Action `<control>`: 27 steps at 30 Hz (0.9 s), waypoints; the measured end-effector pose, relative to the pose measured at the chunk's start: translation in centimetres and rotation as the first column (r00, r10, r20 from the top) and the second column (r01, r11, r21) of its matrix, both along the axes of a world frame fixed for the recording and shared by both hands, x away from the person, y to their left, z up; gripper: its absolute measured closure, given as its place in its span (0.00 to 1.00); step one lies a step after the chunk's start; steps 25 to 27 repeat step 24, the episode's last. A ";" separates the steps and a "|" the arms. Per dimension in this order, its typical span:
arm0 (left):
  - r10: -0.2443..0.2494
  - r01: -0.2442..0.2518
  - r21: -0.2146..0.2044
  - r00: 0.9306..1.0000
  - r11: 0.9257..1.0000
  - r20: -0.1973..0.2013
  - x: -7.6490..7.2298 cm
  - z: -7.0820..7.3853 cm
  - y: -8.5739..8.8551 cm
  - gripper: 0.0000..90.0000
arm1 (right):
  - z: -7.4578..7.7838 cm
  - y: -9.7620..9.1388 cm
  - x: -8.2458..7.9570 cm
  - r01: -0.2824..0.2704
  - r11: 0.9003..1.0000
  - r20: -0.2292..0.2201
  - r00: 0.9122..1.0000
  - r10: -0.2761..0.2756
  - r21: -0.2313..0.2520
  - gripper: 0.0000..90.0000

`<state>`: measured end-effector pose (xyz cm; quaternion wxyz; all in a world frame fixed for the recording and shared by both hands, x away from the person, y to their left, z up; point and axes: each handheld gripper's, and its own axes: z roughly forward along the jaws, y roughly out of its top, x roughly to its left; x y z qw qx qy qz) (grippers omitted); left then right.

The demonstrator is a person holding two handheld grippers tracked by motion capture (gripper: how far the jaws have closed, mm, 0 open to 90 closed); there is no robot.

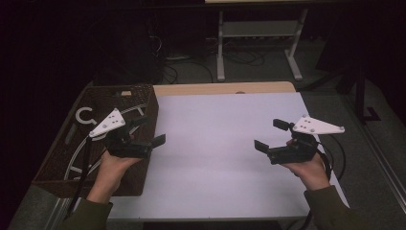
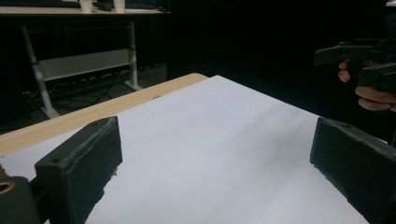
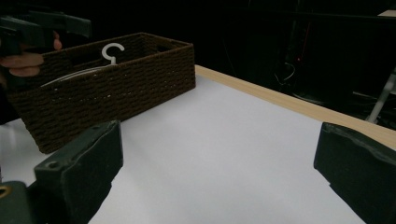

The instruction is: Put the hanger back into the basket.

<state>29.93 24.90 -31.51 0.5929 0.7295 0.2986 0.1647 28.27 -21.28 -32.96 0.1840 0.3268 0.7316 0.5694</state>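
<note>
A brown woven basket (image 1: 56, 158) stands at the table's left edge, with a white hanger (image 1: 85, 116) lying inside it. My left gripper (image 1: 152, 129) hovers over the basket's right wall, open, with nothing between its jaws; in its own view (image 2: 215, 154) the bare white sheet lies between them. My right gripper (image 1: 268, 134) is held above the right side of the white sheet (image 1: 215, 158), open and empty. In the right gripper view (image 3: 219, 154) the basket (image 3: 107, 98) and the hanger's hook (image 3: 112, 50) lie ahead, with the left gripper (image 3: 42, 25) above them.
The white sheet covers most of a wooden tabletop (image 1: 225, 88), whose far edge shows as a bare strip. Behind the table stands a white desk frame (image 1: 220, 48) with cables on the floor. The room around is dark. The right gripper (image 2: 359, 63) appears far off in the left gripper view.
</note>
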 end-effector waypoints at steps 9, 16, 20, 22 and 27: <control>-0.009 0.009 0.006 1.000 1.000 -0.006 -0.2 -0.7 -0.6 0.02 | 0.0 -0.1 0.0 0.002 1.000 0.008 1.000 -0.002 0.013 0.00; -0.025 0.025 -0.016 1.000 1.000 -0.013 -0.2 -1.2 -0.2 0.02 | -0.1 -0.1 0.0 0.000 1.000 0.010 1.000 0.000 0.010 0.00; -0.020 0.020 -0.013 1.000 1.000 -0.003 -0.2 -1.2 0.0 0.02 | -0.1 -0.1 0.0 -0.003 1.000 0.009 1.000 0.003 0.006 0.00; -0.017 0.017 -0.018 1.000 1.000 -0.005 -0.2 -1.2 0.1 0.02 | -0.1 0.0 0.0 -0.005 1.000 0.009 1.000 0.005 0.006 0.00; -0.016 0.016 -0.016 1.000 1.000 -0.002 -0.3 -1.2 0.1 0.02 | -0.2 0.0 0.0 -0.007 1.000 0.009 1.000 0.007 0.002 0.00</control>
